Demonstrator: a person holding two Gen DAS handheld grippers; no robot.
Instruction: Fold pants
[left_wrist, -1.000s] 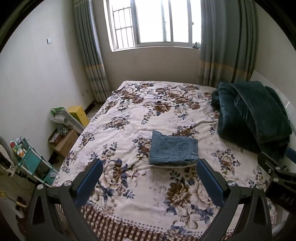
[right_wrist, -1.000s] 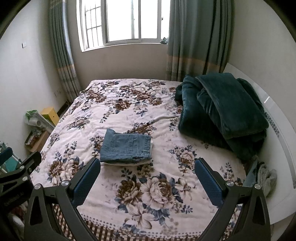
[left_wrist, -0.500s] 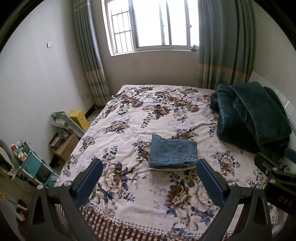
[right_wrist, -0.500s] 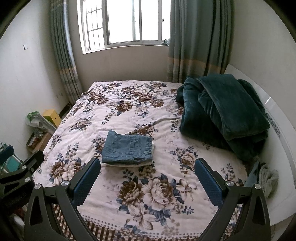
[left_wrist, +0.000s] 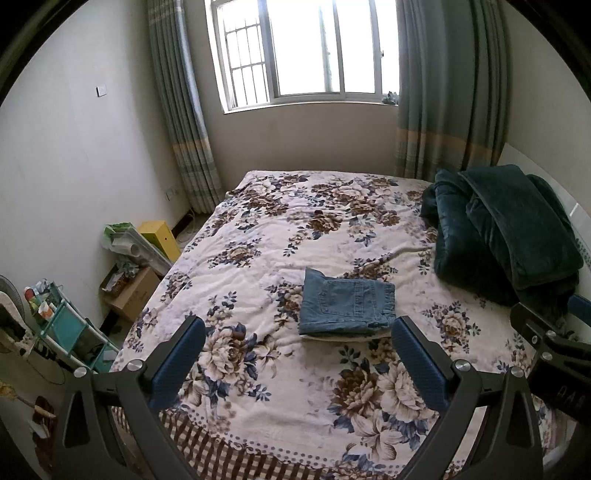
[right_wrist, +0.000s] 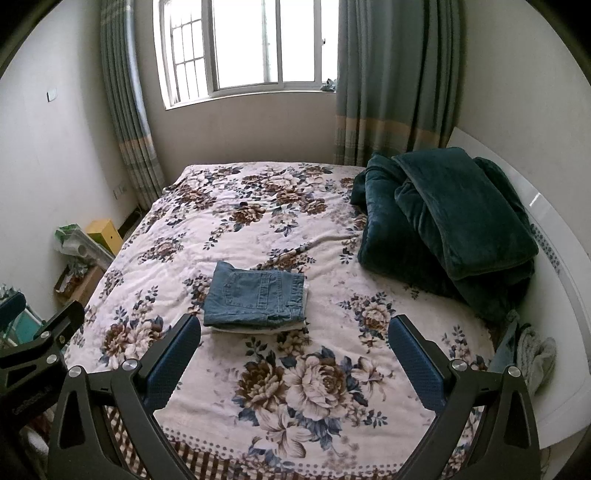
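The blue denim pants (left_wrist: 347, 306) lie folded into a small flat rectangle in the middle of the floral bedspread (left_wrist: 280, 236); they also show in the right wrist view (right_wrist: 256, 298). My left gripper (left_wrist: 297, 363) is open and empty, held back above the foot of the bed, well short of the pants. My right gripper (right_wrist: 293, 360) is open and empty, likewise back from the pants. The right gripper's body shows at the right edge of the left wrist view (left_wrist: 546, 350), and the left gripper's body at the left edge of the right wrist view (right_wrist: 40, 343).
A folded dark green blanket (right_wrist: 443, 221) lies at the right of the bed by the white headboard (right_wrist: 554, 266). Boxes and a yellow case (left_wrist: 159, 236) stand on the floor at the left, with a teal rack (left_wrist: 66, 325). Window and curtains are behind.
Both grippers have drawn back and up from the bed, so the folded pants sit farther away and more of the room shows. The pants have not moved.
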